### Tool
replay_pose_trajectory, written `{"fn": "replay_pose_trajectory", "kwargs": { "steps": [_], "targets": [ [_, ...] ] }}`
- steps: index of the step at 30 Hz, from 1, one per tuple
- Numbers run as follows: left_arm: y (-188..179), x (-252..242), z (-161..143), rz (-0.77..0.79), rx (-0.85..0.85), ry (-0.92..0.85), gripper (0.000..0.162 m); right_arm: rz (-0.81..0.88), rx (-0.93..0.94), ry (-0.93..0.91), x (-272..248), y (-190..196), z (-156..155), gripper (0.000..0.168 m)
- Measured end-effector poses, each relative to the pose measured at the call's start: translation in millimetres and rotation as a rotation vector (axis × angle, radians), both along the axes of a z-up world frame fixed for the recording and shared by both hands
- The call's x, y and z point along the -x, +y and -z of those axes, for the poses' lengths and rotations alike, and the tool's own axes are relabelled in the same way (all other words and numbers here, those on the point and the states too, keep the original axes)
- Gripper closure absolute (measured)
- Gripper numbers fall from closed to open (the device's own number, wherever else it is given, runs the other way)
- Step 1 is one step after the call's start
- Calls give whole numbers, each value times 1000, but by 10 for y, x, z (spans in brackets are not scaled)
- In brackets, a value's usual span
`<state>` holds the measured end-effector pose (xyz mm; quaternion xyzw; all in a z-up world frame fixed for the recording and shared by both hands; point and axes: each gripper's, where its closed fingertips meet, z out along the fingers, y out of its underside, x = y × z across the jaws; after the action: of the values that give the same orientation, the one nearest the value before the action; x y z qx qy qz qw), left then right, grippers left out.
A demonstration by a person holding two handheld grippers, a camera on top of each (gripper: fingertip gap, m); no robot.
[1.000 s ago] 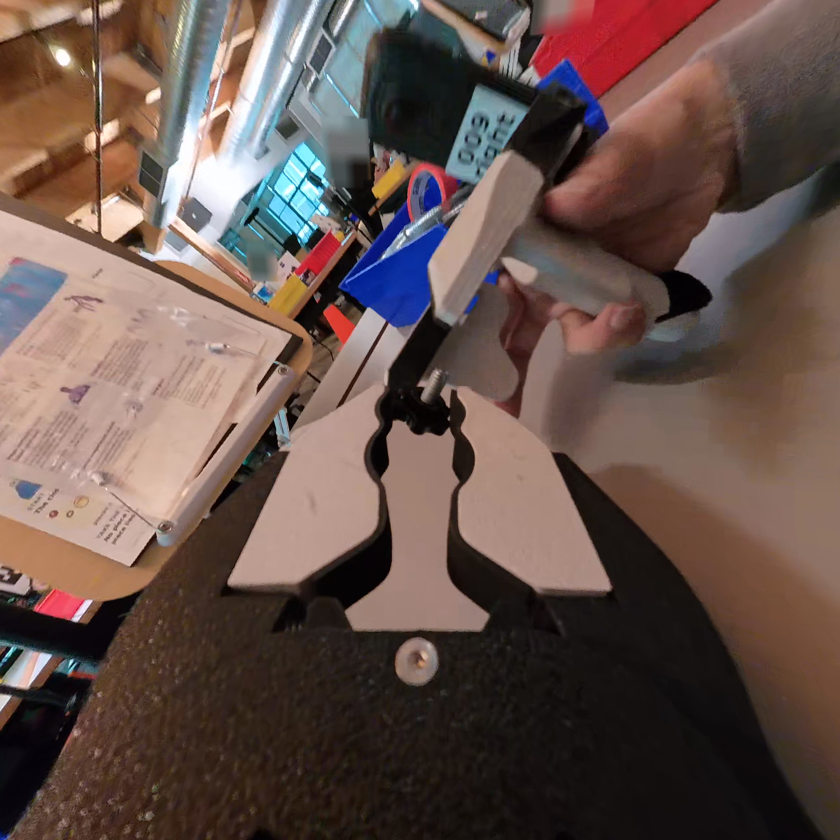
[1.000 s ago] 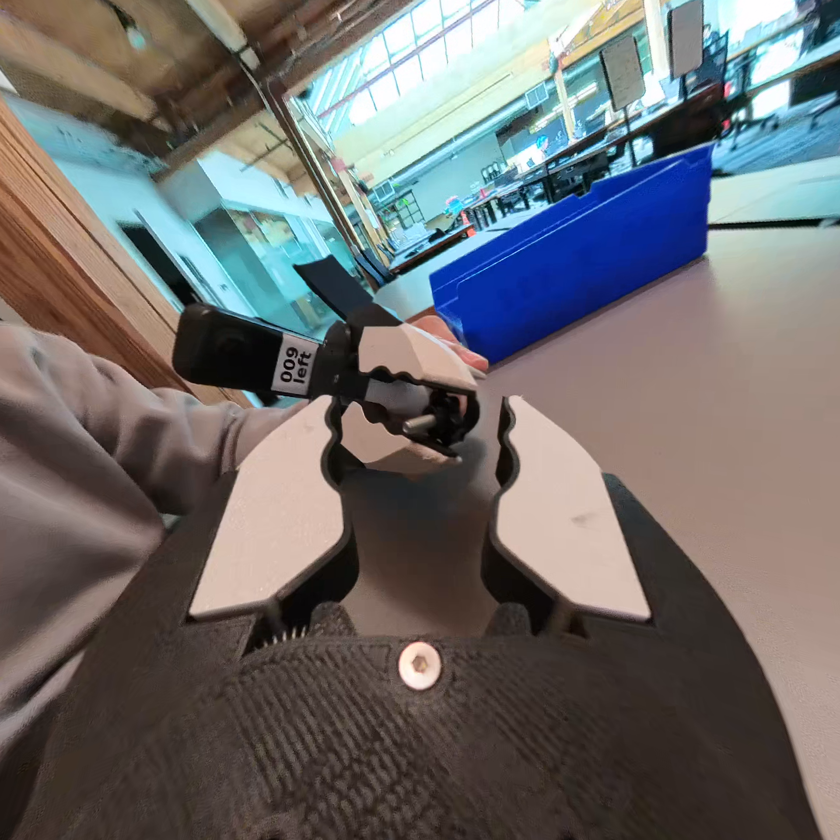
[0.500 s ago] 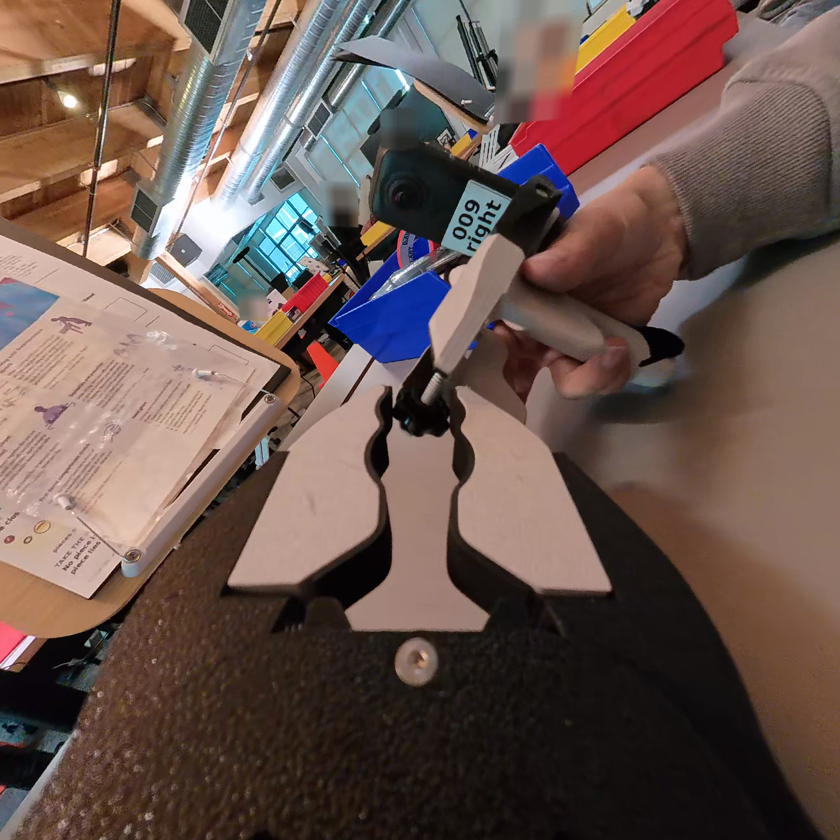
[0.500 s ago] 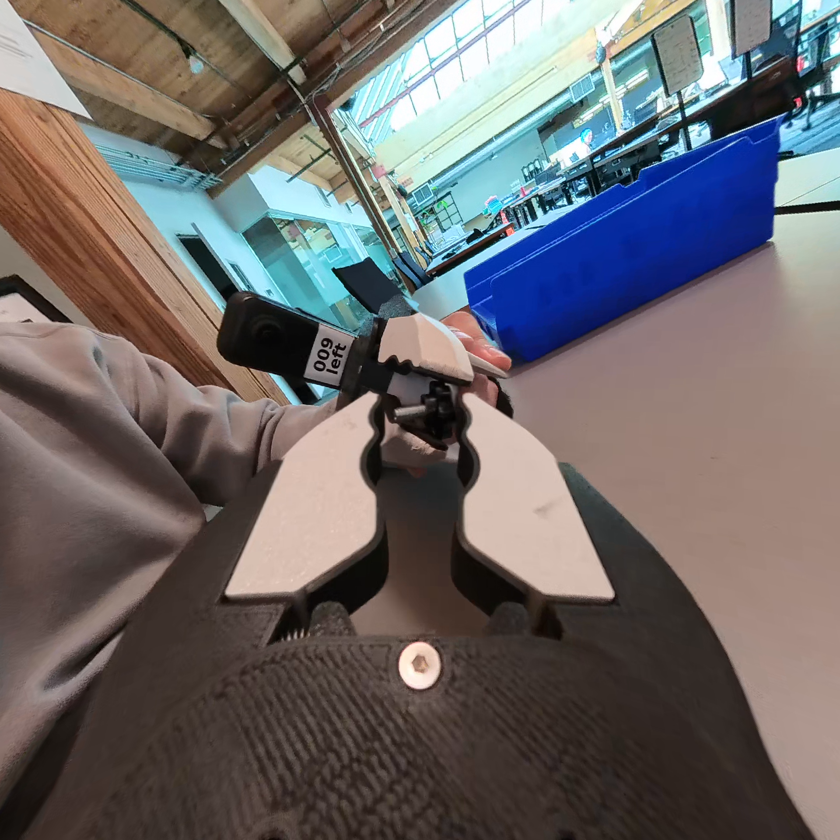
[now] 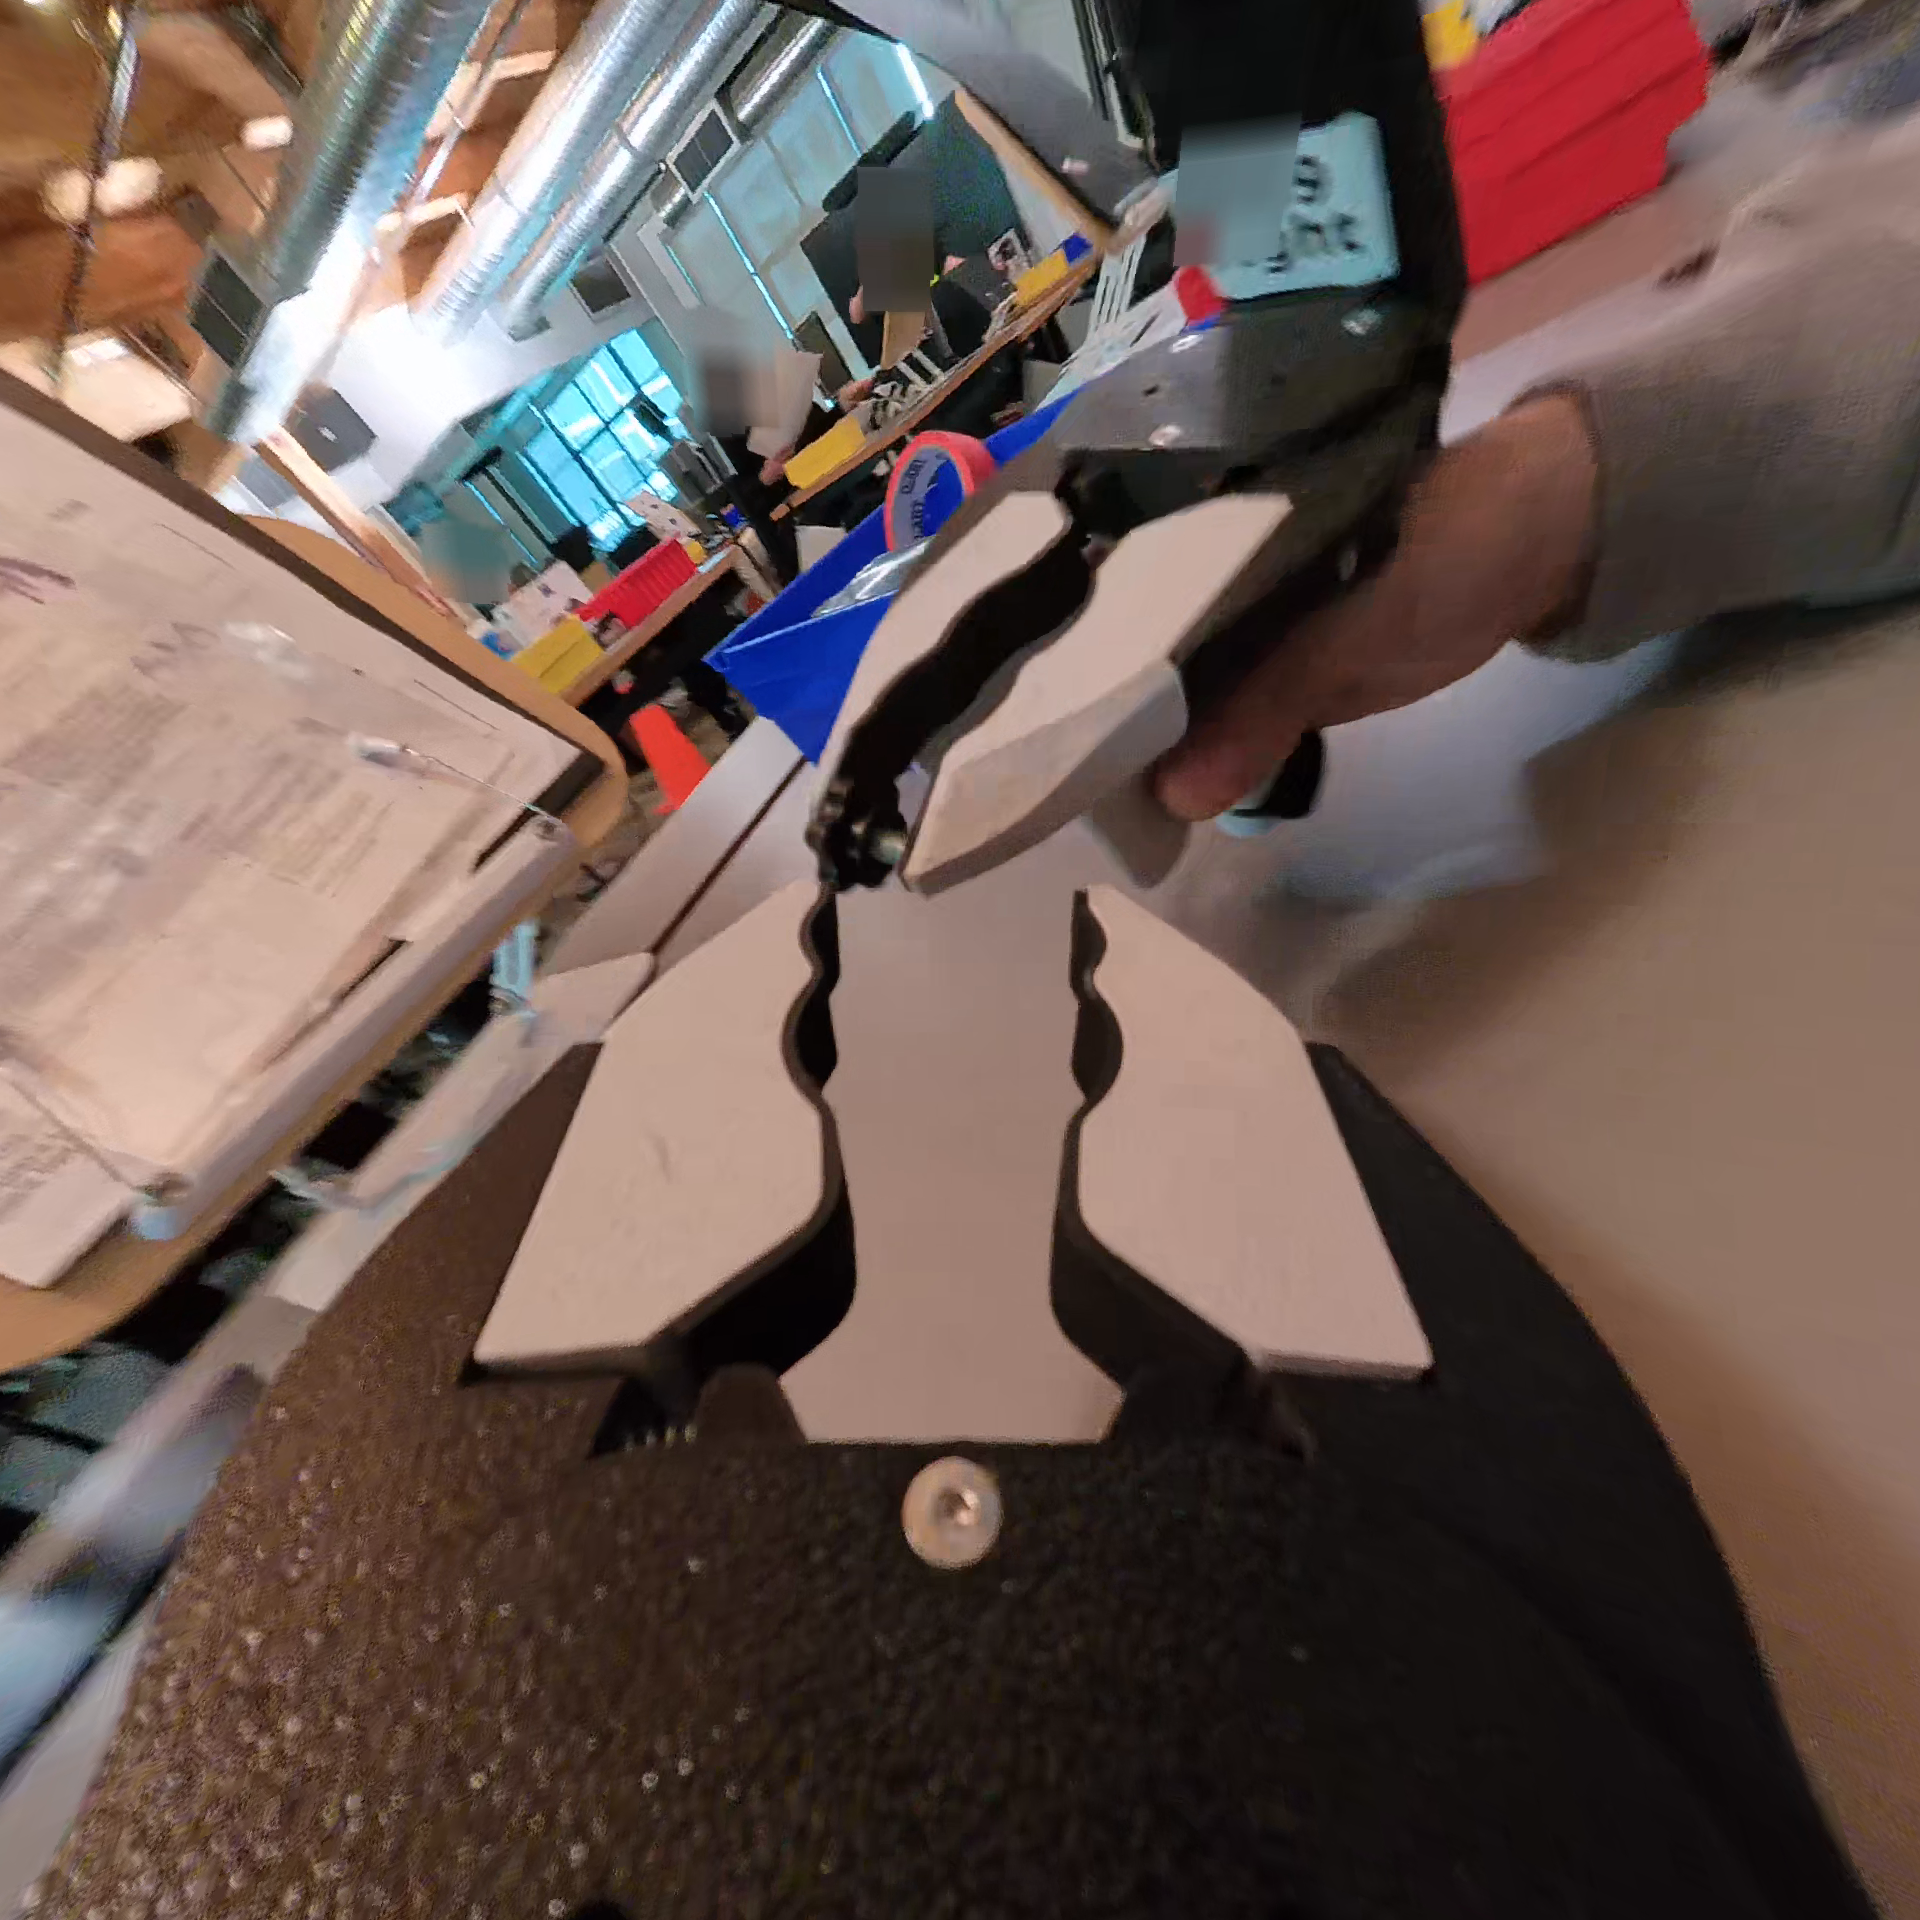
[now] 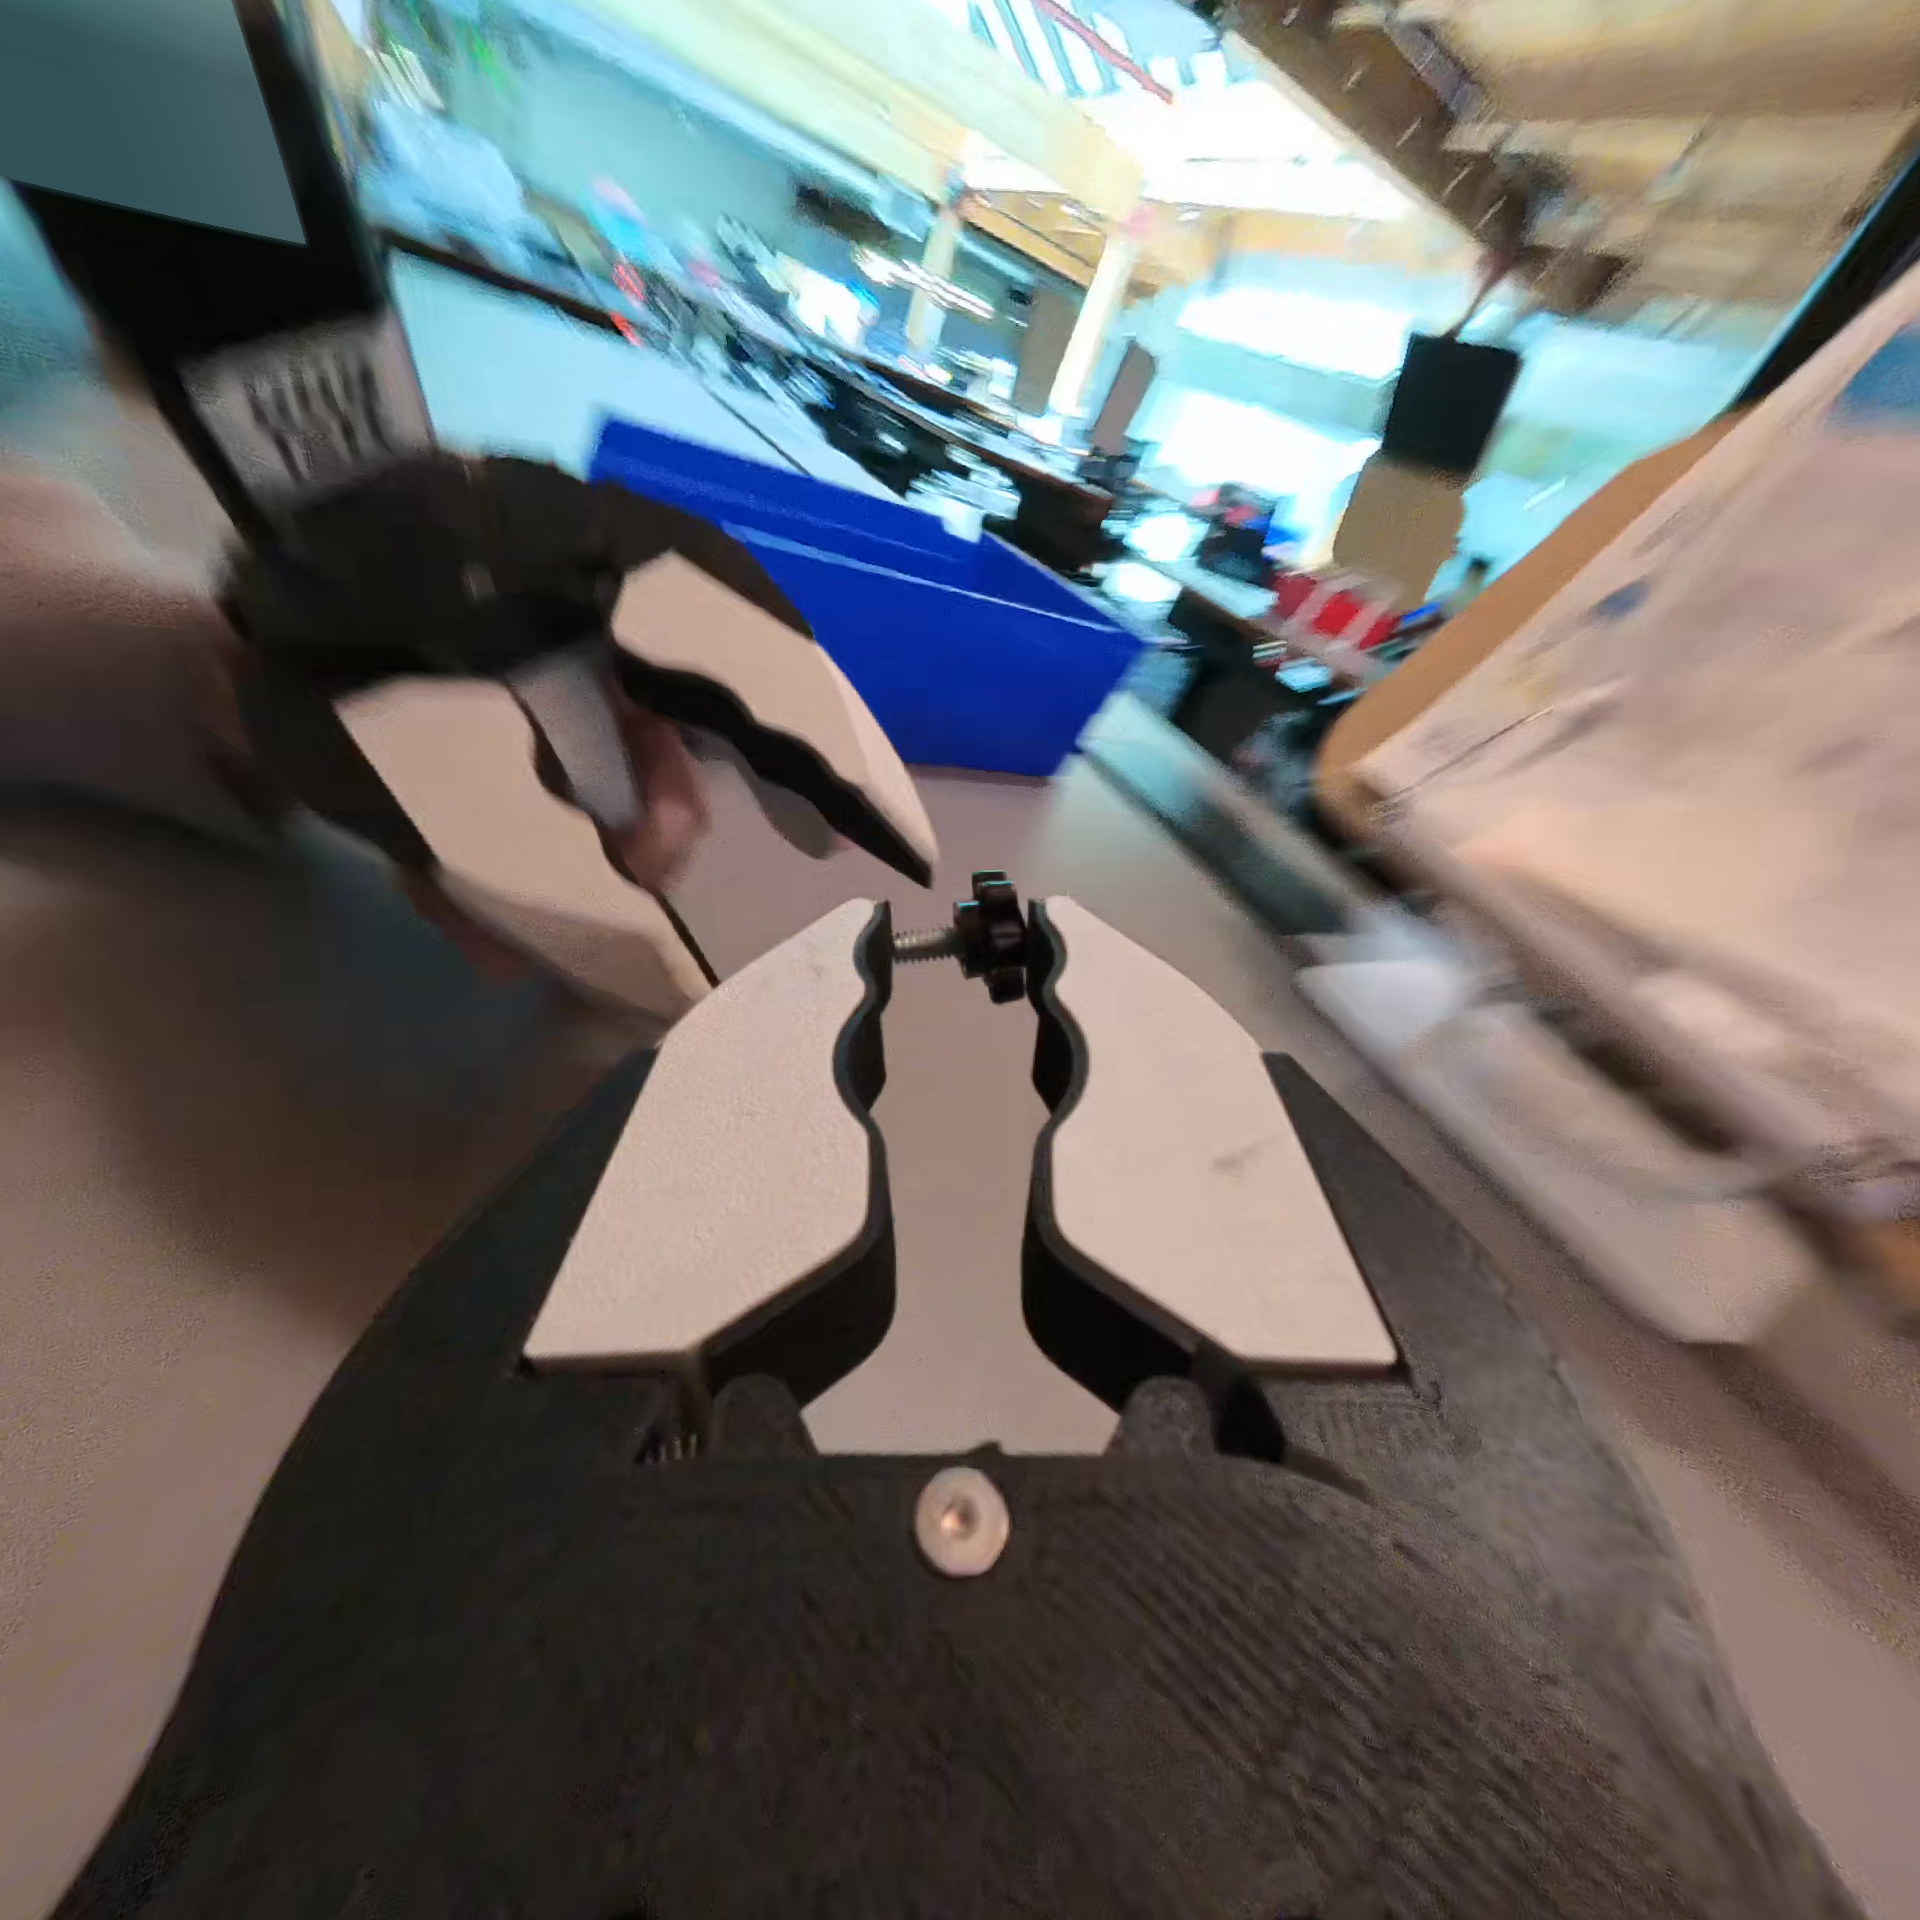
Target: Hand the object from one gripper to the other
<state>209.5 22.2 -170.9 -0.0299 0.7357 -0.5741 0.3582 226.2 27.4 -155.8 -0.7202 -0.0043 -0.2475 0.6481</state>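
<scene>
The knob screw (image 6: 982, 938) is held crosswise at the very tips of the right gripper (image 6: 961, 935), which is closed on it: black knob against one fingertip, threaded end against the other. Its long axis runs straight across the gap, from finger to finger. The left gripper (image 5: 951, 914) is spread wide and empty, its tips just beside the screw (image 5: 868, 836). Withdrawal is judged the remaining move. Below lies the grey table (image 5: 1558, 1039).

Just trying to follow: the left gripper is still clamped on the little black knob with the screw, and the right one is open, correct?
No, reversed. The right wrist view shows the right gripper shut on the knob. The left gripper is open and empty in the left wrist view.
</scene>
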Motion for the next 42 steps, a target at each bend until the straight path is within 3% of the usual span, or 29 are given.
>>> {"fn": "replay_pose_trajectory", "kwargs": {
  "steps": [4, 6, 15, 22, 25, 30, 35, 37, 42],
  "targets": [
    [31, -36, -24, 43, 176, 274, 121, 214, 332, -631, -83, -74, 37, 144],
    [45, -48, -32, 70, 247, 381, 121, 249, 439, -796, -63, -47, 81, 144],
    [36, -19, -96, 131, 364, 520, 122, 209, 446, -912, 105, 76, 77, 144],
    [-6, 29, -80, 156, 329, 497, 139, 168, 397, -901, 217, 147, 60, 144],
    [27, -8, -122, 113, 314, 426, 139, 151, 297, -745, 213, 130, 5, 142],
    [220, -162, -240, -62, 270, 193, 139, 28, -27, -159, 173, 58, -189, 104],
    [179, -143, -213, -146, 85, -33, 139, -151, -259, 350, 190, 58, -255, 113],
    [150, -137, -174, -188, -25, -143, 139, -150, -294, 443, 147, 55, -236, 122],
    [102, -144, -91, -267, -228, -312, 139, -109, -184, 452, 138, 125, -43, 122]
  ]
}}
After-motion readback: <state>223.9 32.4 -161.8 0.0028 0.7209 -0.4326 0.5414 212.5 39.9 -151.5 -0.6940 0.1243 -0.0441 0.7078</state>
